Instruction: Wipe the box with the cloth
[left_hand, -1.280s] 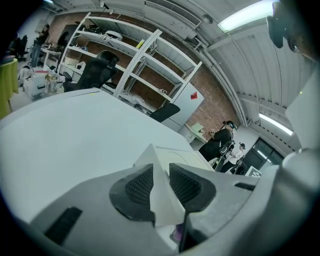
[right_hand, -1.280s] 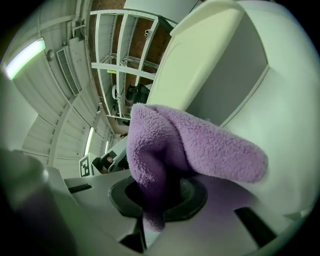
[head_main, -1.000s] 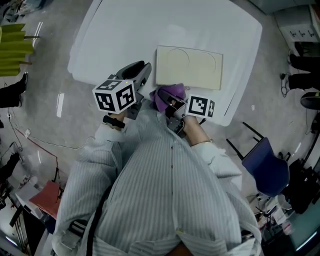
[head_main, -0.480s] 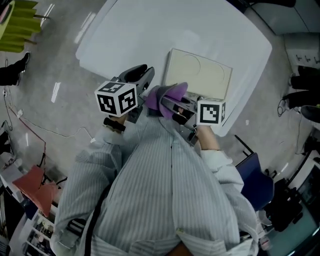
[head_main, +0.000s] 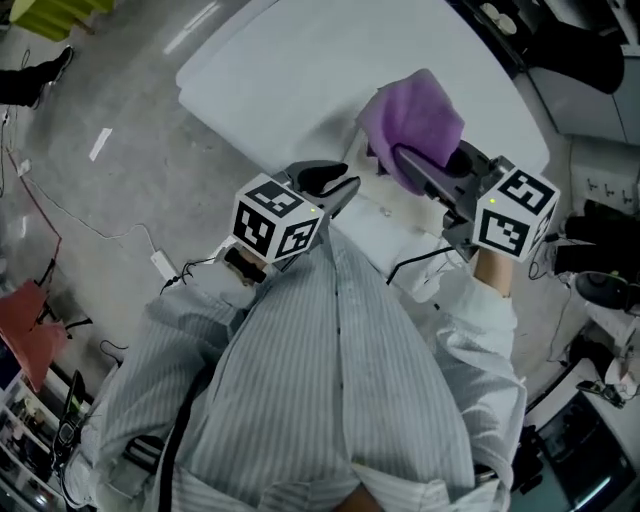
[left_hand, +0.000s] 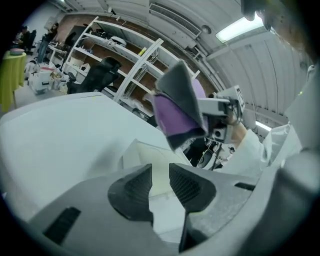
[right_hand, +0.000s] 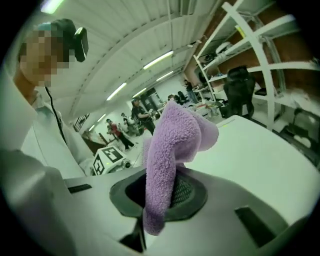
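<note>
Head view shows a white table (head_main: 290, 60) with a smooth top and rounded corners. The right gripper (head_main: 405, 160) holds a purple cloth (head_main: 415, 115) over the table. The cloth is soft and fluffy, like terry, and bunched into a loose lump. On each gripper sits a cube with black and white square markers.

Right gripper view shows the two dark ribbed pads pressed on the cloth (right_hand: 175, 135). One thick fold stands up between them and bends over at the top, and a short end hangs down below the pads. The jaws pinch the cloth firmly.

Left gripper view shows the left gripper (left_hand: 160, 172) low over the table, its two rounded dark jaws with ribbed faces a little apart. Nothing is between them. Through the narrow gap and behind it lies the box (left_hand: 132, 152), flat, cream in colour, with straight edges, on the table top. The cloth hangs over the far end of the box; whether it touches the box I cannot tell. Behind stand white metal shelves (left_hand: 135, 65) and a dark chair (left_hand: 97, 72).
</note>
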